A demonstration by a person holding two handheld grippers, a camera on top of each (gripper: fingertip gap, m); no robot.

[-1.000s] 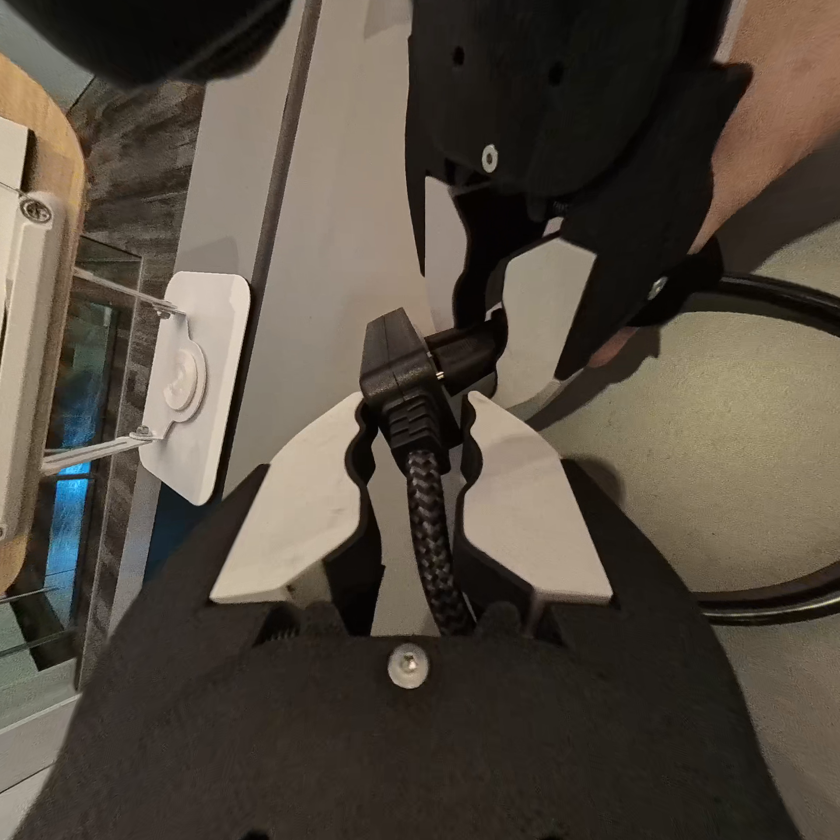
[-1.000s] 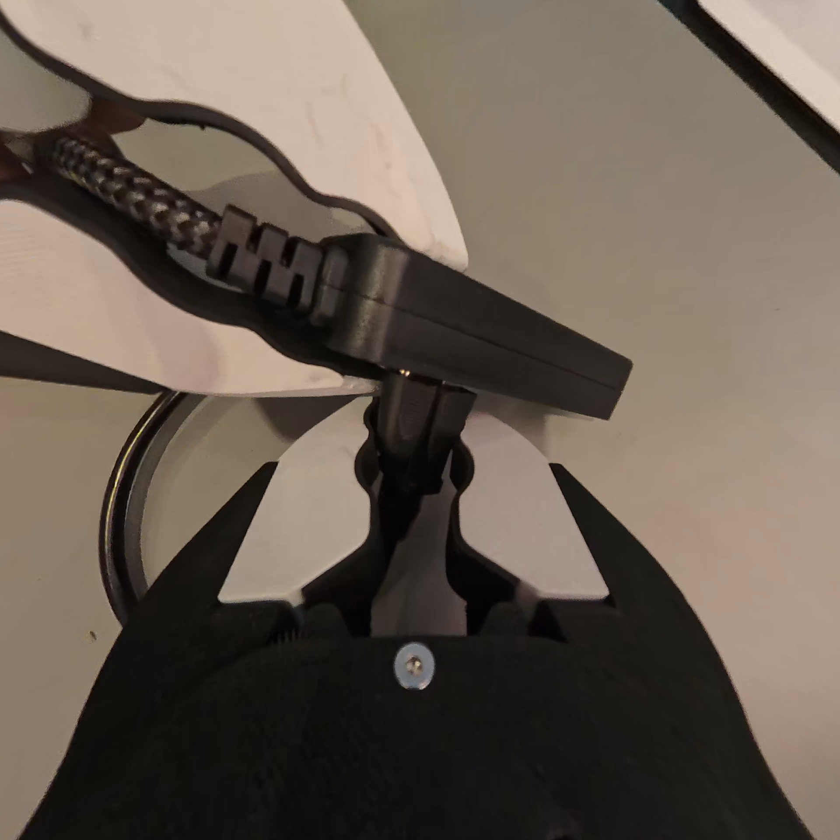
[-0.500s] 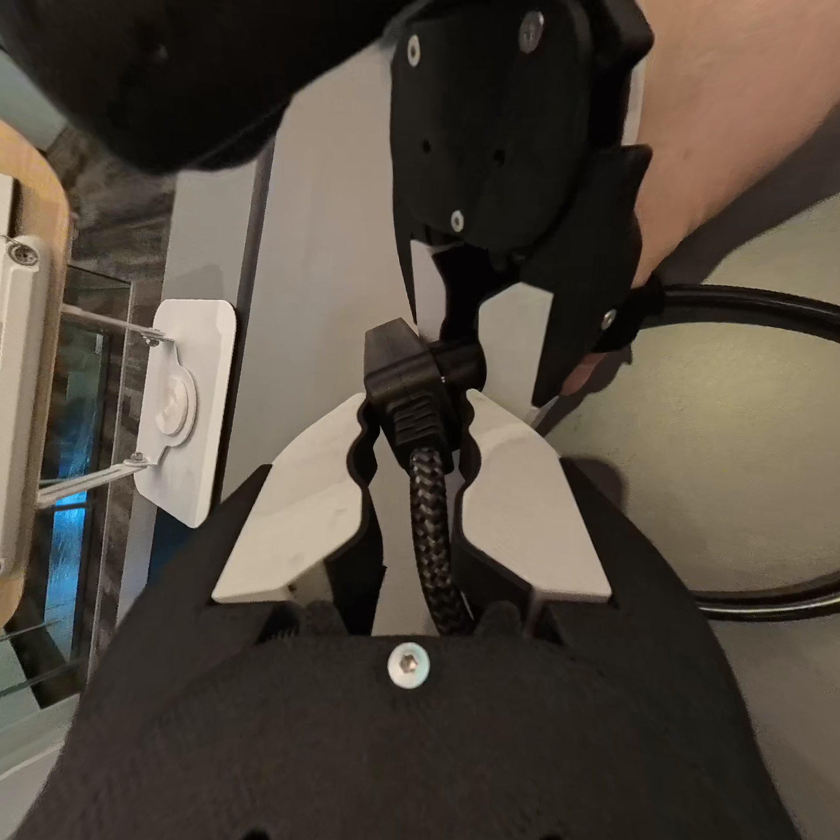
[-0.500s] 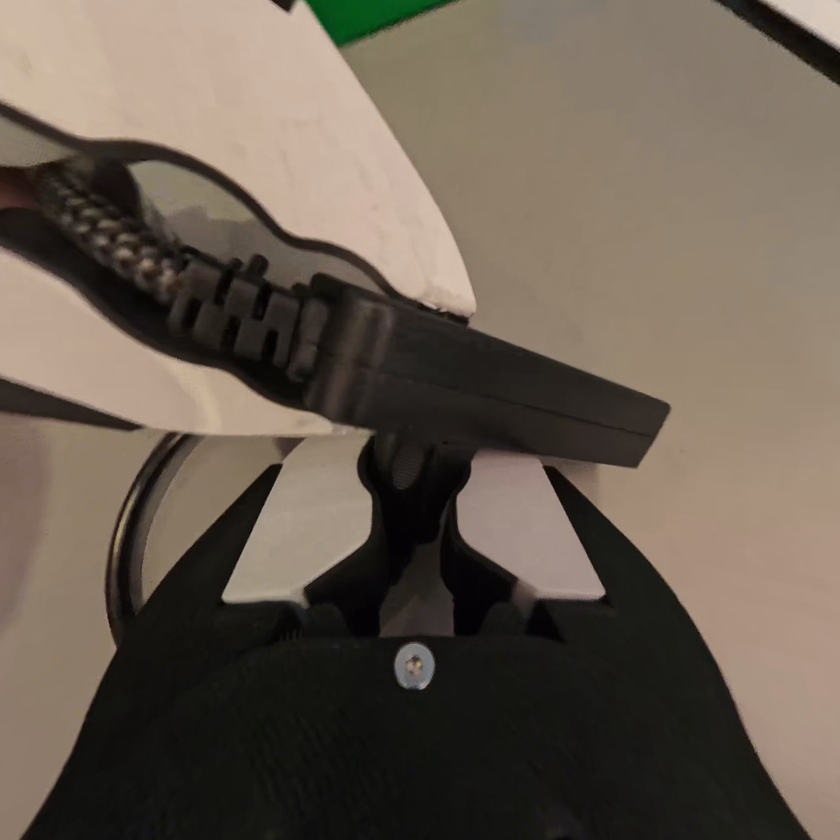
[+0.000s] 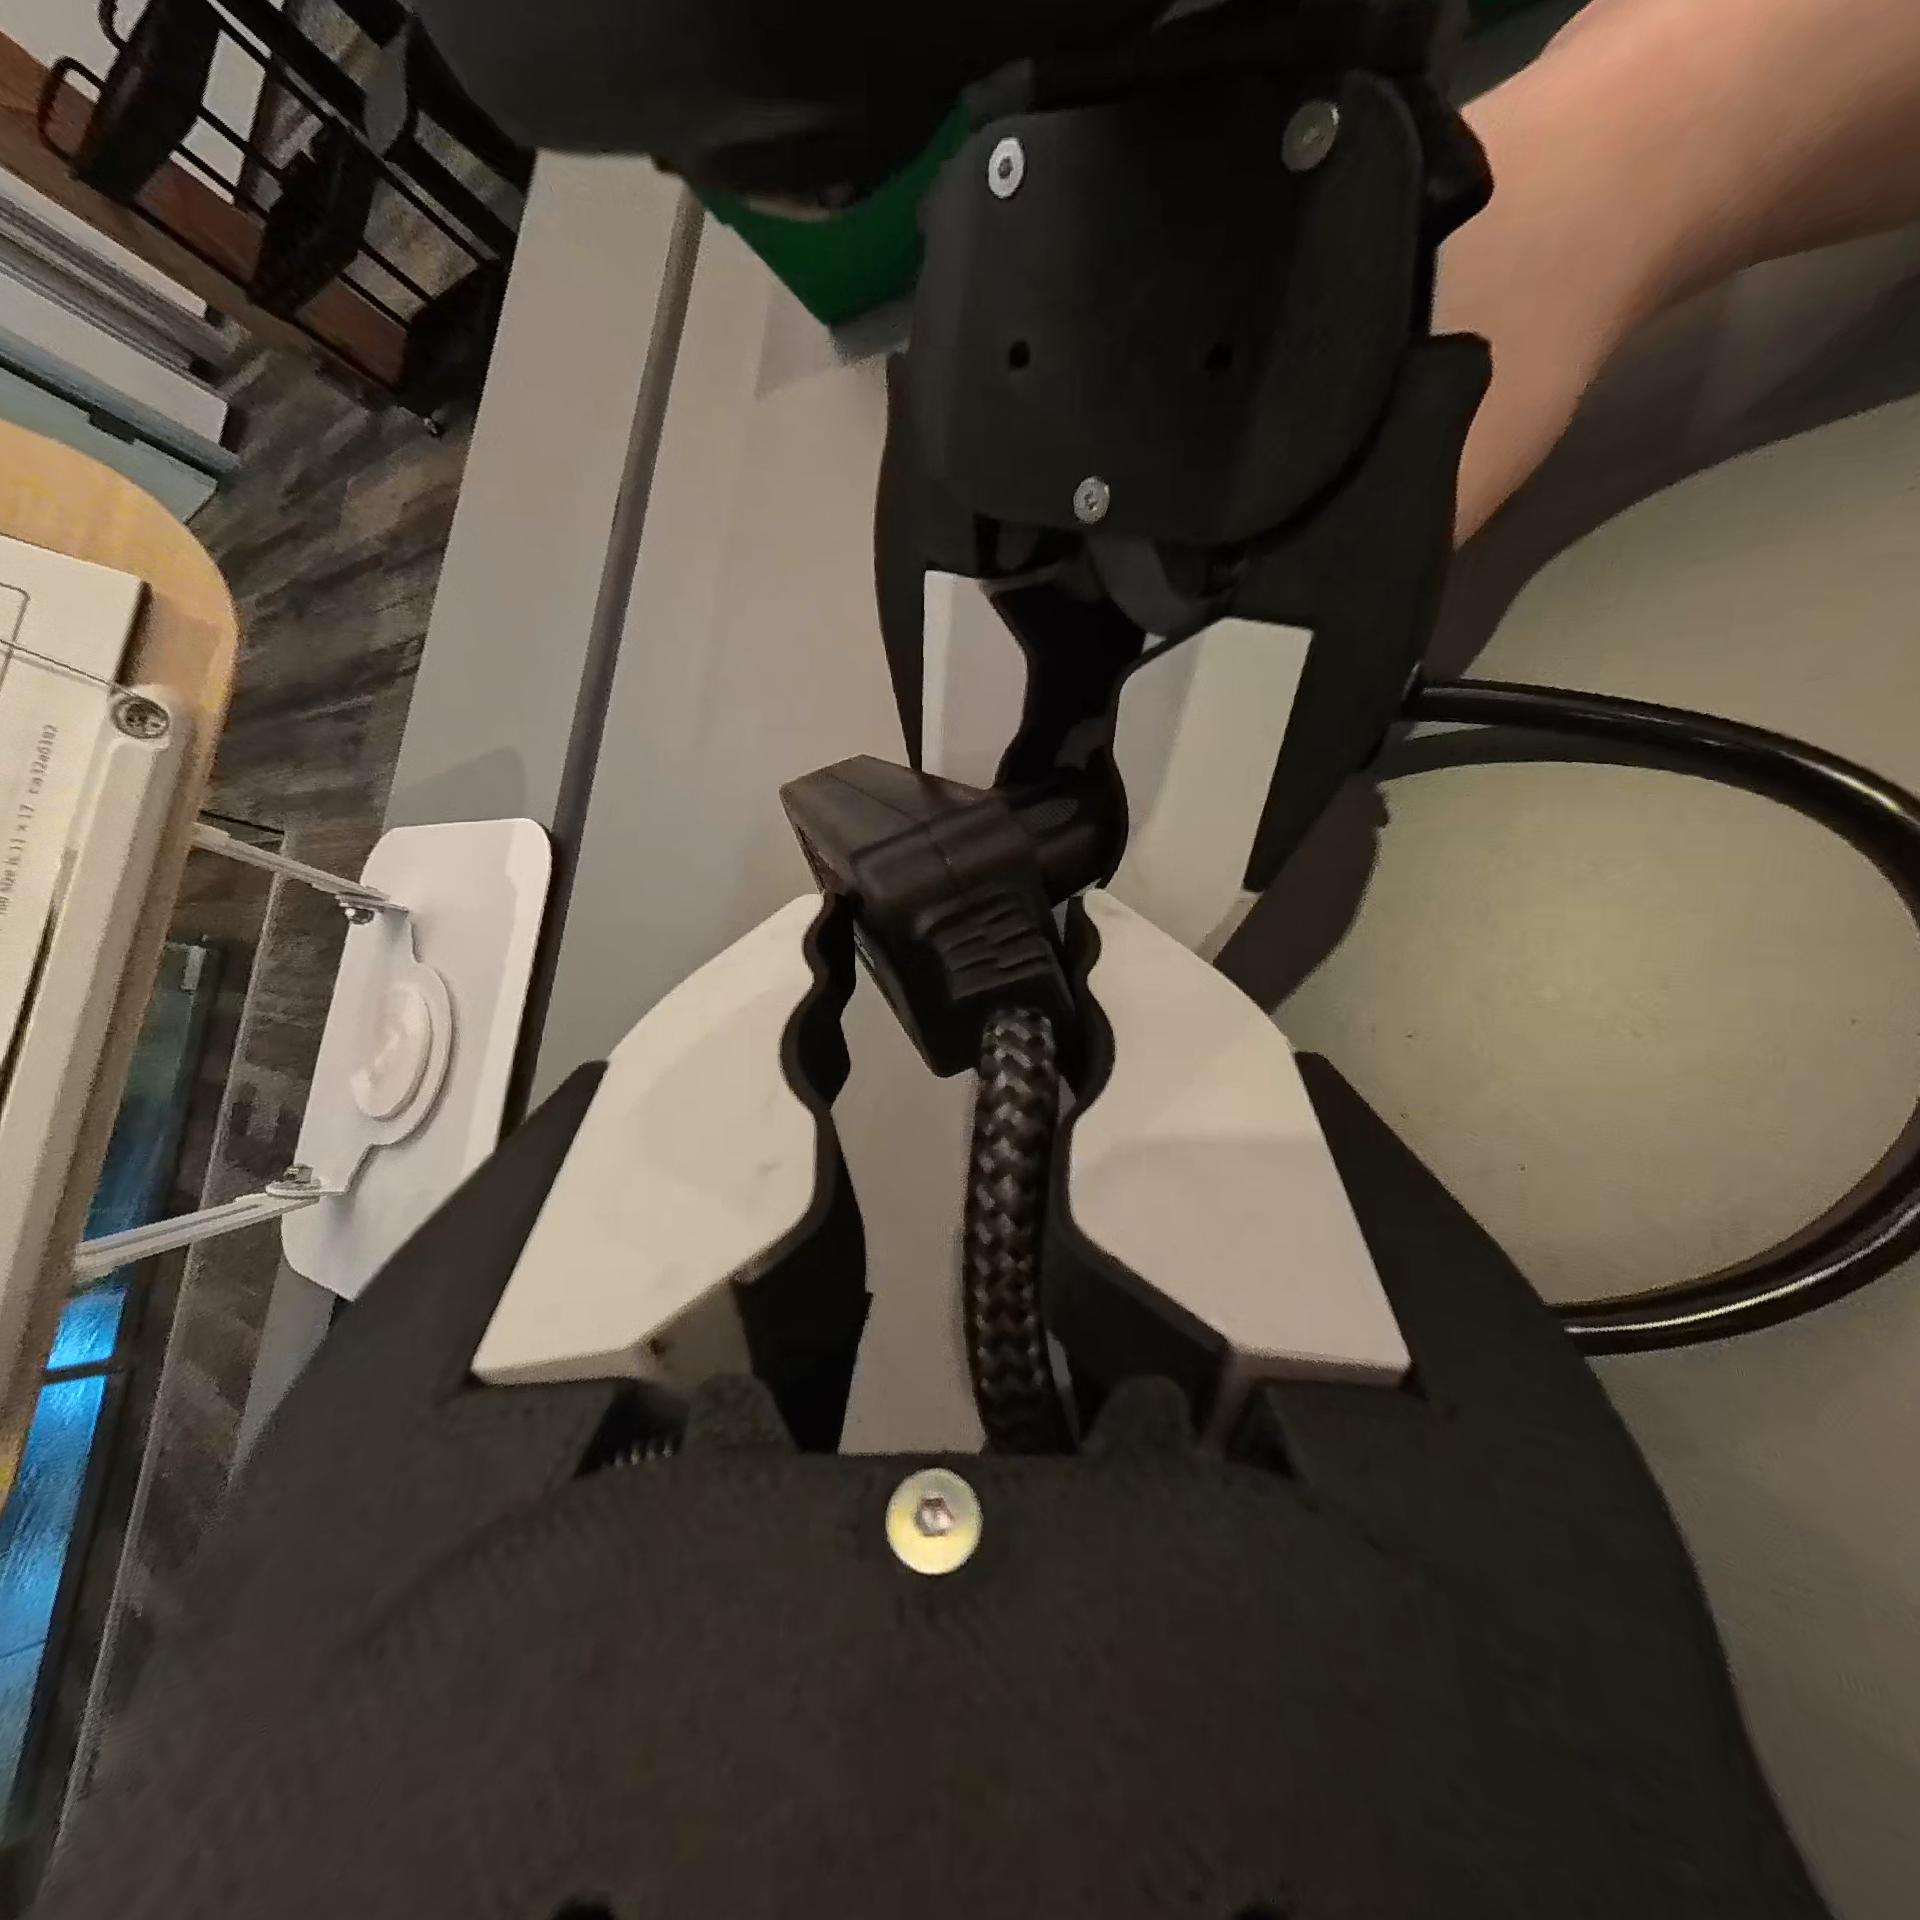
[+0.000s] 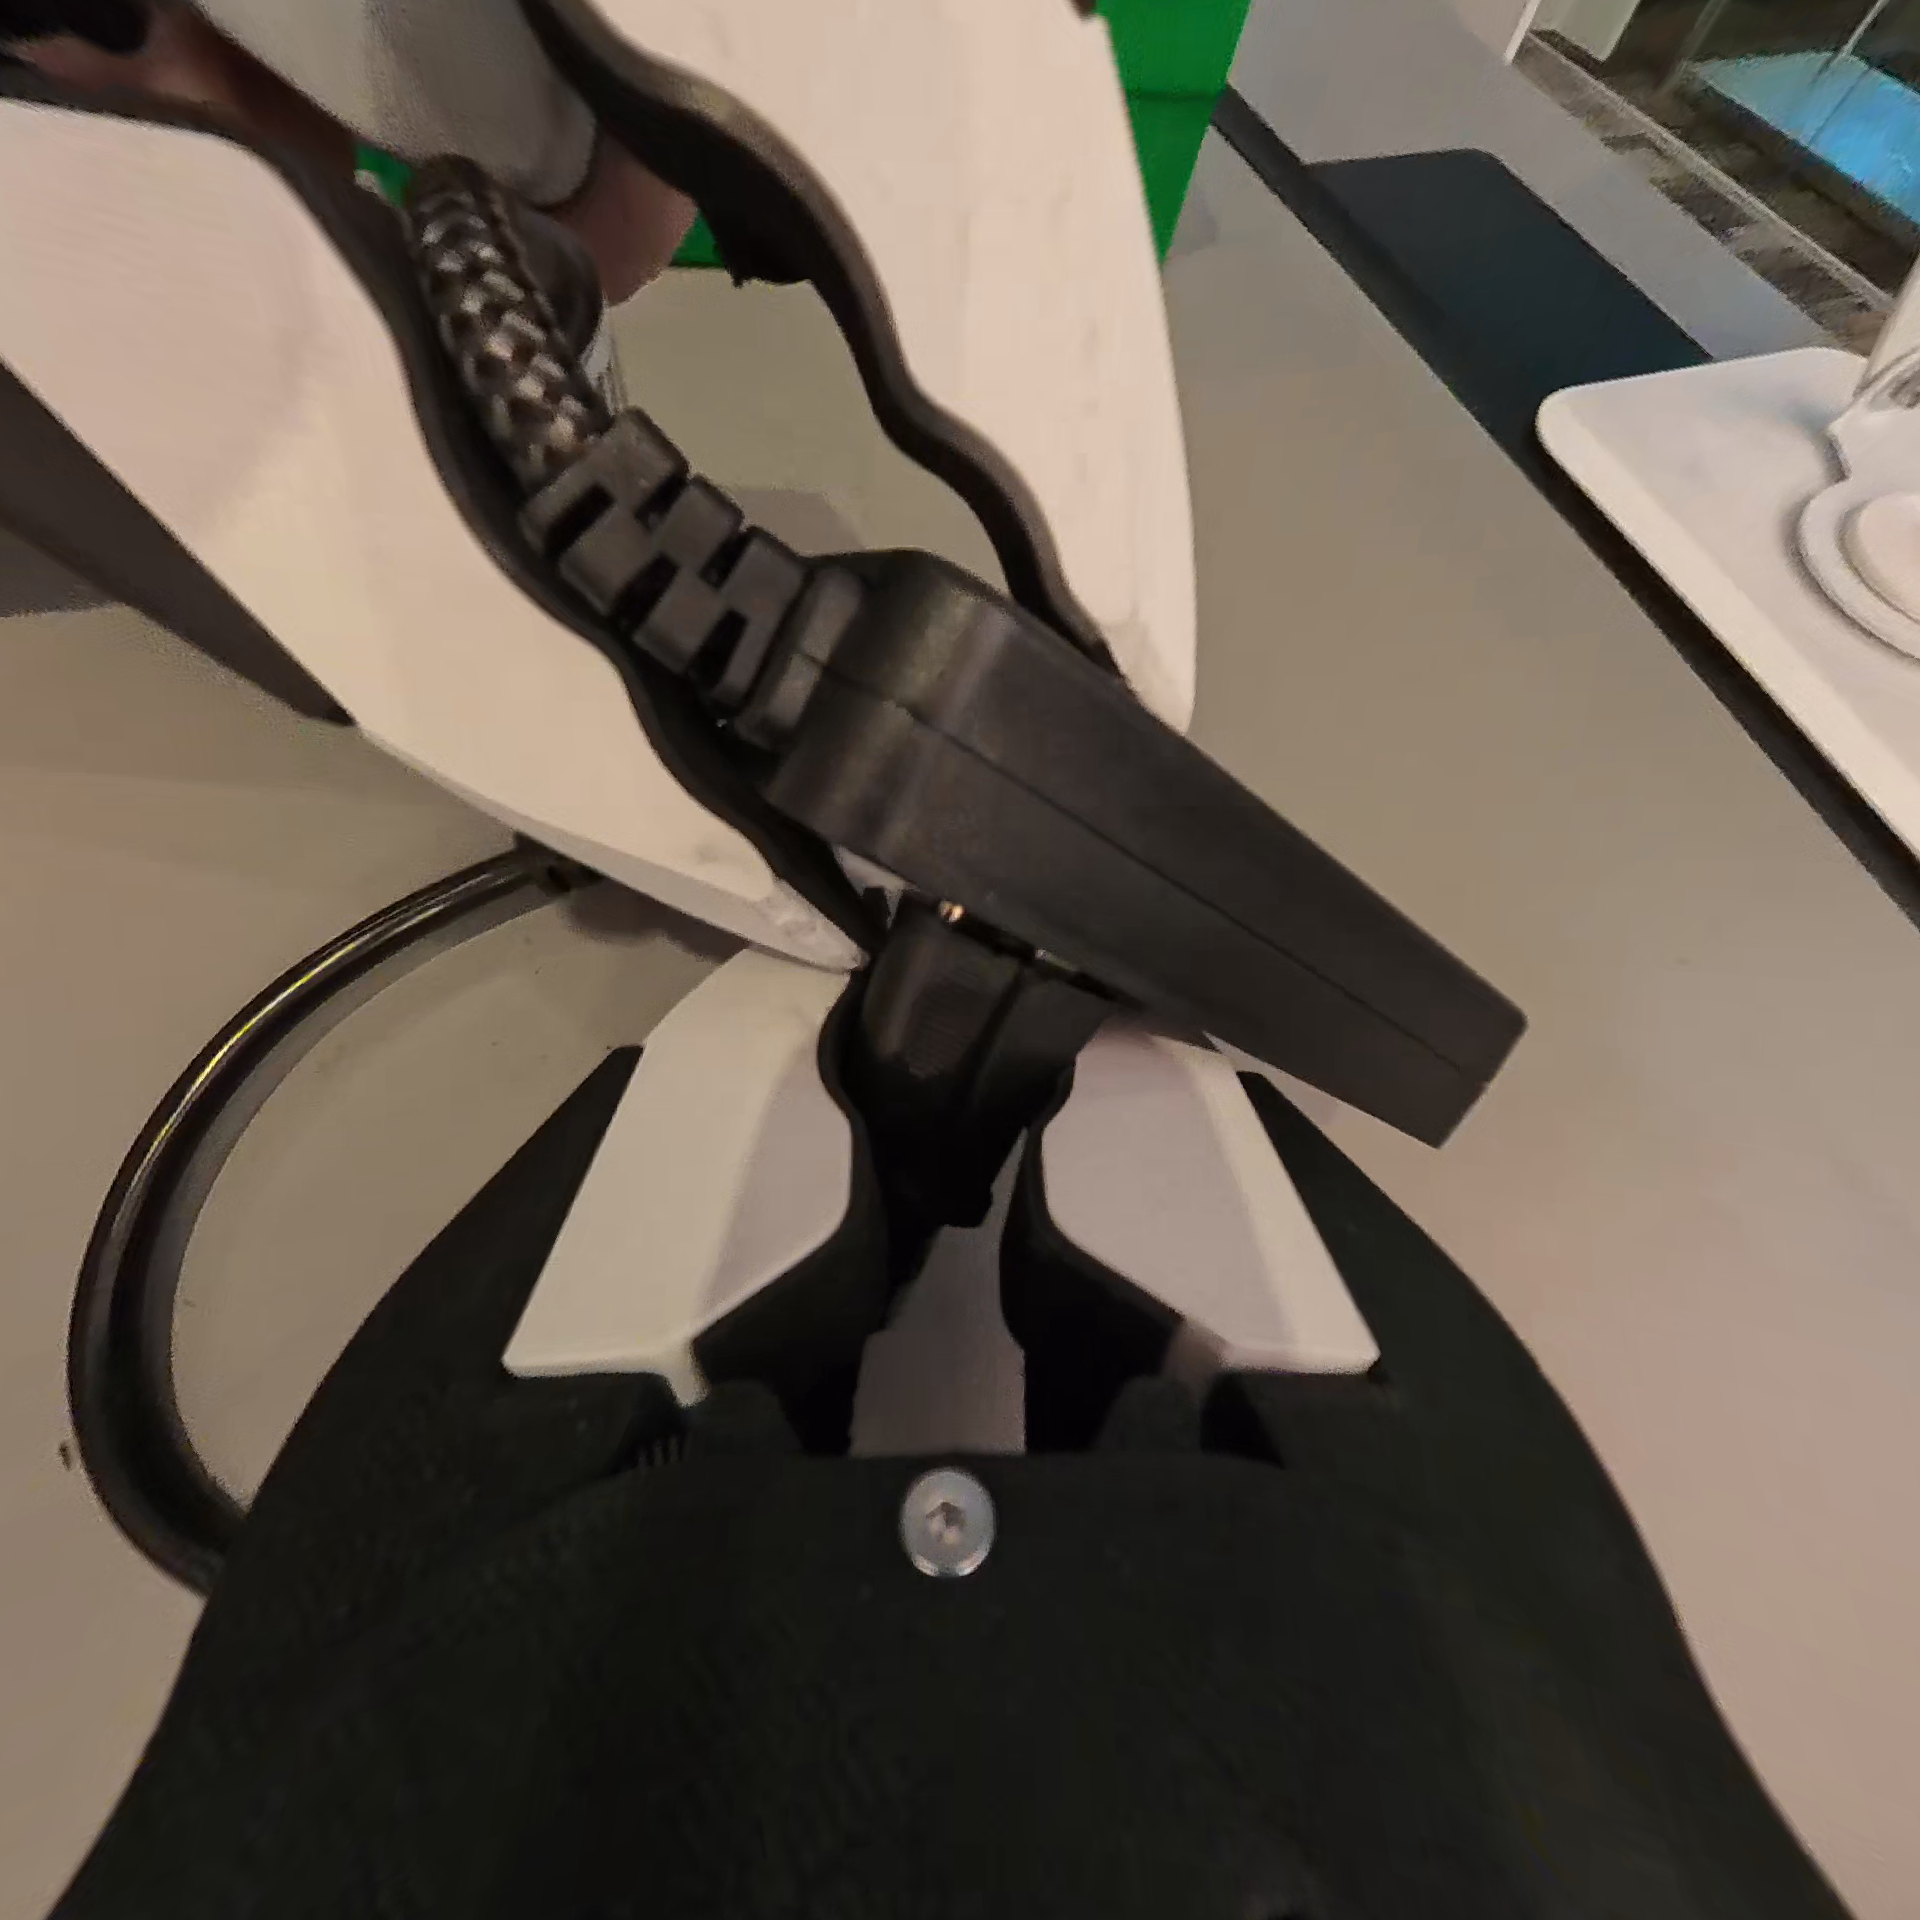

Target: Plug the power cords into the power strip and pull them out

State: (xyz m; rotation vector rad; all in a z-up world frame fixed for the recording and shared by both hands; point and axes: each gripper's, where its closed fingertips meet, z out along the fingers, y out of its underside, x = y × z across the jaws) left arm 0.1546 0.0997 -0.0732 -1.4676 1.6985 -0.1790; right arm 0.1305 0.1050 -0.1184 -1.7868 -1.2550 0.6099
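The black power strip [image 5: 894, 831] with a braided cable [image 5: 1013, 1195] is held at its ribbed cable end by my left gripper [image 5: 951, 925], which is shut on it; the strip sits tilted between the white fingers. My right gripper [image 6: 961, 1013] is shut on a black plug [image 6: 956, 1039] that is pressed against the underside of the power strip [image 6: 1143, 862], with a sliver of metal prong showing. In the left wrist view the right gripper [image 5: 1070, 790] comes in from above. The plug's black cord [image 6: 156, 1164] loops over the table.
A white tray [image 6: 1683, 540] lies on the beige table [image 6: 1455, 1351] at the right, also in the left wrist view [image 5: 416, 1039]. A green object [image 6: 1174, 104] stands at the back. A person's forearm [image 5: 1662, 208] is behind the right gripper. A wooden tabletop [image 5: 177, 623] is at the left. The tips of one gripper are about 5 cm away from the tips of the other.
The plug has closed up against the power strip, its prongs now mostly hidden. The strip has tilted in my left gripper, and both grippers have turned and lifted.
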